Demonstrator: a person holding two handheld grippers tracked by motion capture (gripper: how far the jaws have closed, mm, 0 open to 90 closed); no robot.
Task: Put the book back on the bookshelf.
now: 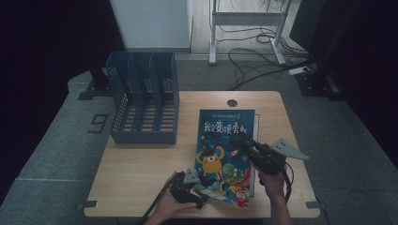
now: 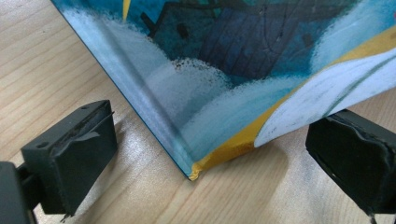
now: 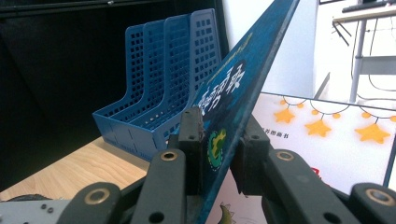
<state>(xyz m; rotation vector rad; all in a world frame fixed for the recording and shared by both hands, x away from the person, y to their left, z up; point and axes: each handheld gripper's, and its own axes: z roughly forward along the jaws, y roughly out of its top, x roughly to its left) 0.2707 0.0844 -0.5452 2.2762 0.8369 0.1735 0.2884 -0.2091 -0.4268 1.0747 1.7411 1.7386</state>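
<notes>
A picture book (image 1: 223, 145) with a blue cartoon cover lies on the right half of the wooden table (image 1: 136, 173), its right side tilted up. My right gripper (image 1: 245, 142) is shut on that raised right edge; in the right gripper view its pads (image 3: 191, 140) clamp the blue cover (image 3: 233, 79) from both sides. Under the raised cover shows a white sheet with orange stars (image 3: 327, 144); whether it is a page or a second book I cannot tell. My left gripper (image 1: 201, 196) stands open at the book's near left corner (image 2: 194, 172), jaws apart on either side without touching it.
A blue file rack (image 1: 143, 103) with several upright slots stands at the table's back left, also seen in the right gripper view (image 3: 159, 93). Bare wood lies between it and the front edge. A round cable hole (image 1: 232, 102) sits at the back edge.
</notes>
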